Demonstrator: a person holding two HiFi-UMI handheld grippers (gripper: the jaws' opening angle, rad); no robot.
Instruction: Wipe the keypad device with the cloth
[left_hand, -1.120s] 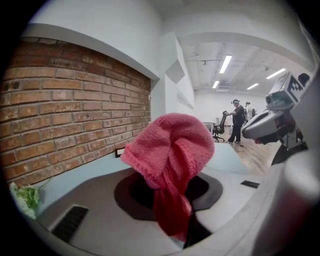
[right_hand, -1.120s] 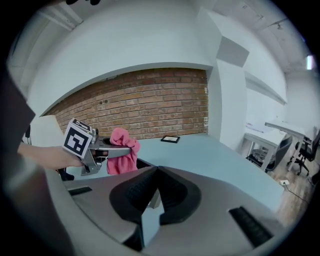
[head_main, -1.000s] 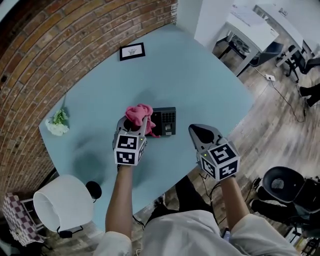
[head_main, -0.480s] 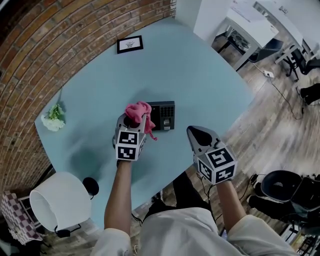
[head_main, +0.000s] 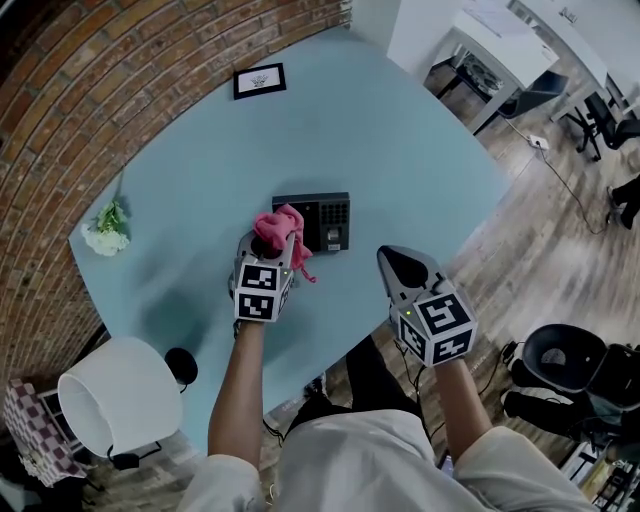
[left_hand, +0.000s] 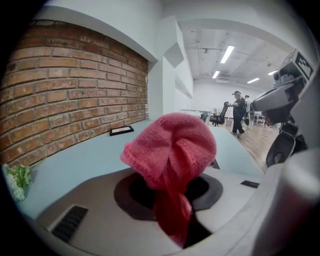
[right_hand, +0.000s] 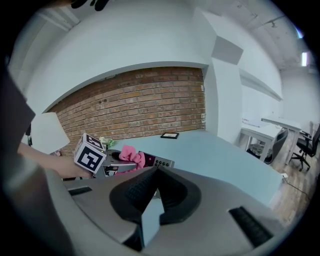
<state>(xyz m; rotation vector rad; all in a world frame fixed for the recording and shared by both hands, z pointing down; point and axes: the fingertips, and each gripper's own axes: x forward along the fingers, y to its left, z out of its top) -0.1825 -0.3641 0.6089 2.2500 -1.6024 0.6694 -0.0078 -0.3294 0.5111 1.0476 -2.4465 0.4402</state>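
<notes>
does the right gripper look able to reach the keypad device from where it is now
Probably yes. The right gripper, shut and empty, hangs just right of the keypad device with only bare table between them. The left gripper, holding the pink cloth, crowds only the device's left side.

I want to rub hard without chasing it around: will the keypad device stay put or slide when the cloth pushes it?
The keypad device lies flat and low on the smooth table, so it probably won't tip. Nothing braces it: the right gripper is apart from it, so it may slide under a sideways push.
</notes>
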